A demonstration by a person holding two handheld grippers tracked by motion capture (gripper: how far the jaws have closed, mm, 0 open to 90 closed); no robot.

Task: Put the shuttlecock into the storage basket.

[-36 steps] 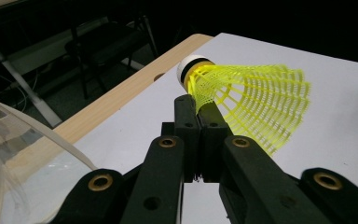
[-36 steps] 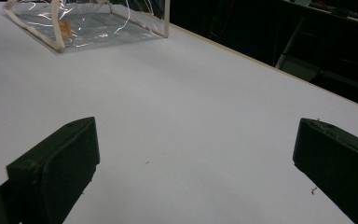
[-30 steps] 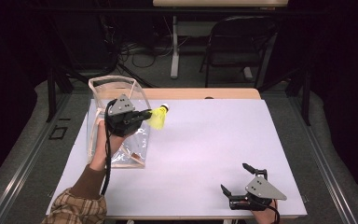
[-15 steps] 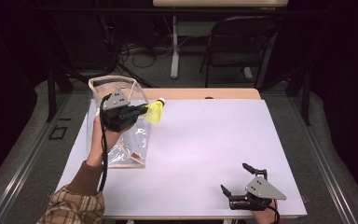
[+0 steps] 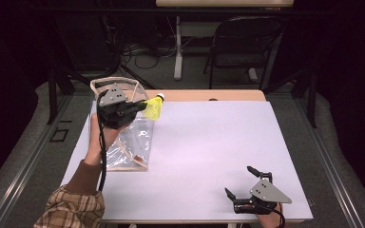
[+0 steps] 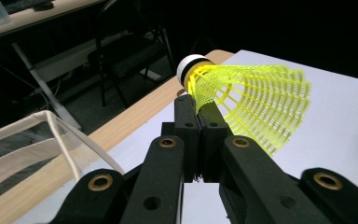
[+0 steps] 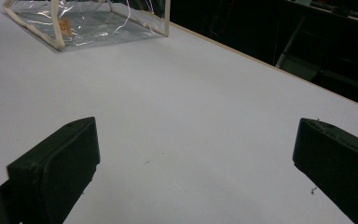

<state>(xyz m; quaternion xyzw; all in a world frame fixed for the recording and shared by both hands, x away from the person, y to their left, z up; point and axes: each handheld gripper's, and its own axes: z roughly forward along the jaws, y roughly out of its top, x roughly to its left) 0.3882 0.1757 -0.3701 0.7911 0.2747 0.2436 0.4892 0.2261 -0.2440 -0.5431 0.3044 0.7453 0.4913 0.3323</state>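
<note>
above the clear bag [image 5: 132, 142], our left gripper [image 5: 141, 106] pinches the yellow shuttlecock [image 5: 154, 108] by its skirt, likely for bagging; our right gripper [image 5: 244, 183] rests released.

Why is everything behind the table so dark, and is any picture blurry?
High view: light falls on the white table, the room behind stays dim. Left gripper view: the yellow shuttlecock looks sharp, the near jaws big and soft. Right gripper view: glare glints on the clear bag.

The clear bag [image 5: 123, 142] sits partly hidden (behind the left hand-held gripper [image 5: 145, 105]).
</note>
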